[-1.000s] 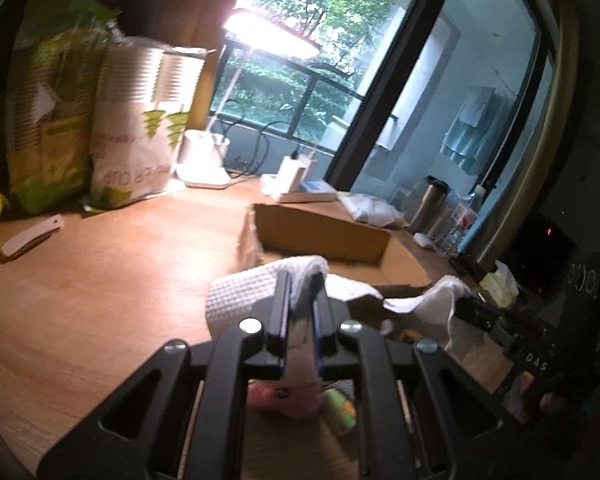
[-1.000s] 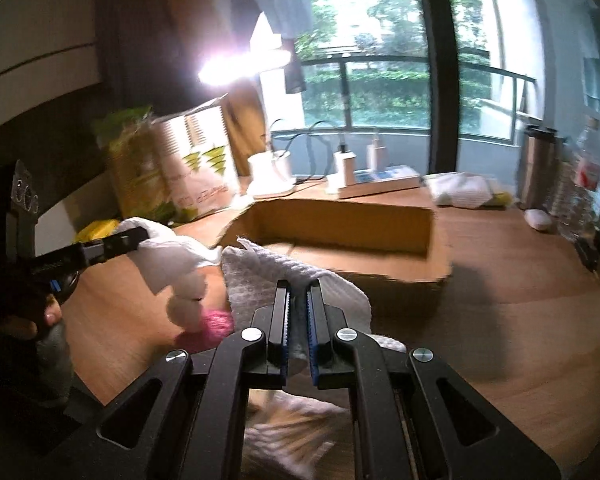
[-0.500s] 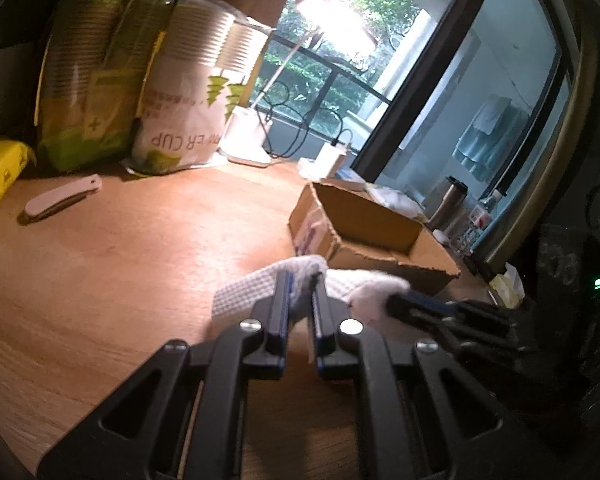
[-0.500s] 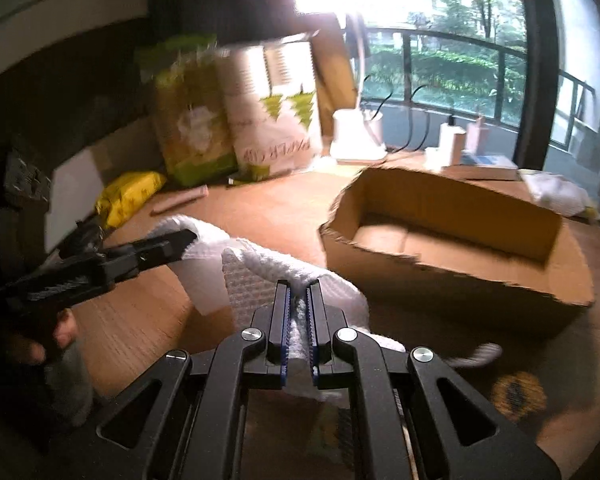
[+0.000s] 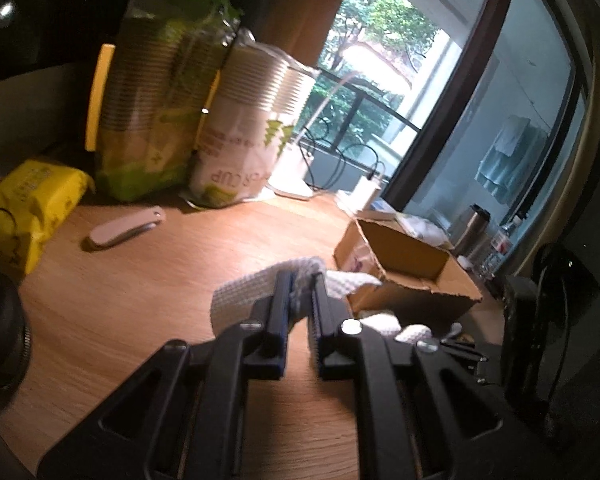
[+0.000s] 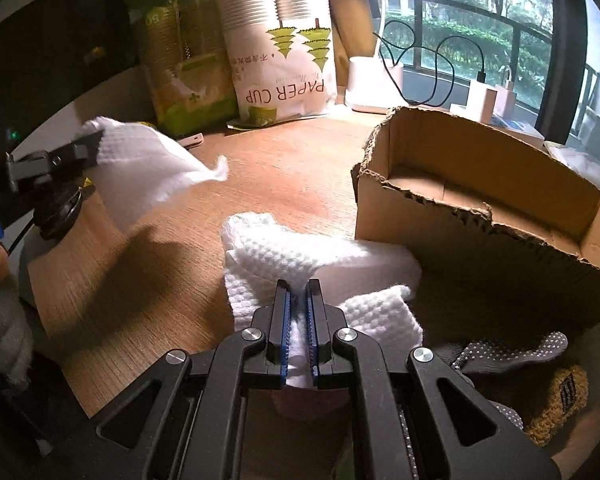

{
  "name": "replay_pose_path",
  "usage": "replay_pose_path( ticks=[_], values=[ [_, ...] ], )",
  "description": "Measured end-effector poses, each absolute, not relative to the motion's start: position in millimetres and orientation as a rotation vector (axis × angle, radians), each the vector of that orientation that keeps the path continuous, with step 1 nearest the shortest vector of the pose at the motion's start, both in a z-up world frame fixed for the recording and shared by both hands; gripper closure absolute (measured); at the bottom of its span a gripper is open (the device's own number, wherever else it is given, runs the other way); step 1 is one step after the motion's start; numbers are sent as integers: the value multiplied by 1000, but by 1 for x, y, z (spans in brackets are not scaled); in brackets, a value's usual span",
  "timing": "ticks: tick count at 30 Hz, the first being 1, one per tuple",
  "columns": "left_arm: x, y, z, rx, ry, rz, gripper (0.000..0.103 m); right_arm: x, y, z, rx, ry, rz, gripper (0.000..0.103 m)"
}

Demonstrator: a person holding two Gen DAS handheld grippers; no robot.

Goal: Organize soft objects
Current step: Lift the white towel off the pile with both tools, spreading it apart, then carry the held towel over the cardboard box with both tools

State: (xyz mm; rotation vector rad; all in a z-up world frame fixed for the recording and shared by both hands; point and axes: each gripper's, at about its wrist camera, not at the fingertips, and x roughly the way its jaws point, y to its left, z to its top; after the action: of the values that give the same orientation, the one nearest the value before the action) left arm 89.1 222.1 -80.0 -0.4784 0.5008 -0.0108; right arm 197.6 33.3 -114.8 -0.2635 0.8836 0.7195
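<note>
My left gripper (image 5: 300, 280) is shut on a white waffle-weave cloth (image 5: 240, 300) and holds it above the wooden table (image 5: 148, 288). The right wrist view shows that gripper (image 6: 94, 140) at the left with its cloth (image 6: 144, 172) hanging in the air. My right gripper (image 6: 298, 288) is shut on a second white waffle cloth (image 6: 300, 256), bunched just left of the open cardboard box (image 6: 480, 208). The box (image 5: 408, 268) looks empty inside.
Bagged paper cups (image 6: 284, 48) and a green bag (image 6: 180, 64) stand at the back. A yellow packet (image 5: 32, 208) and pink folding knife (image 5: 128, 228) lie at left. A dotted grey glove (image 6: 512, 352) and brown fuzzy item (image 6: 560, 404) lie at bottom right. Chargers (image 6: 492, 100) sit by the window.
Both grippers have swung left, away from the box, each keeping its cloth. The left gripper's cloth has come apart from the right one and now hangs free.
</note>
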Motion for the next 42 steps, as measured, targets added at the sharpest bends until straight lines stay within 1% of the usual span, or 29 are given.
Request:
replay_pose_path(
  ticks=[5, 21, 27, 42],
  values=[
    [83, 221, -66, -458, 476, -1, 94, 195, 31, -108, -260, 866, 715, 94],
    [85, 175, -5, -367, 380, -43, 94, 186, -34, -32, -184, 678, 659, 94],
    [98, 147, 7, -341, 374, -74, 94, 192, -71, -11, -151, 628, 618, 94],
    [144, 82, 23, -277, 394, -155, 94, 221, -136, 14, -79, 552, 563, 94]
  ],
)
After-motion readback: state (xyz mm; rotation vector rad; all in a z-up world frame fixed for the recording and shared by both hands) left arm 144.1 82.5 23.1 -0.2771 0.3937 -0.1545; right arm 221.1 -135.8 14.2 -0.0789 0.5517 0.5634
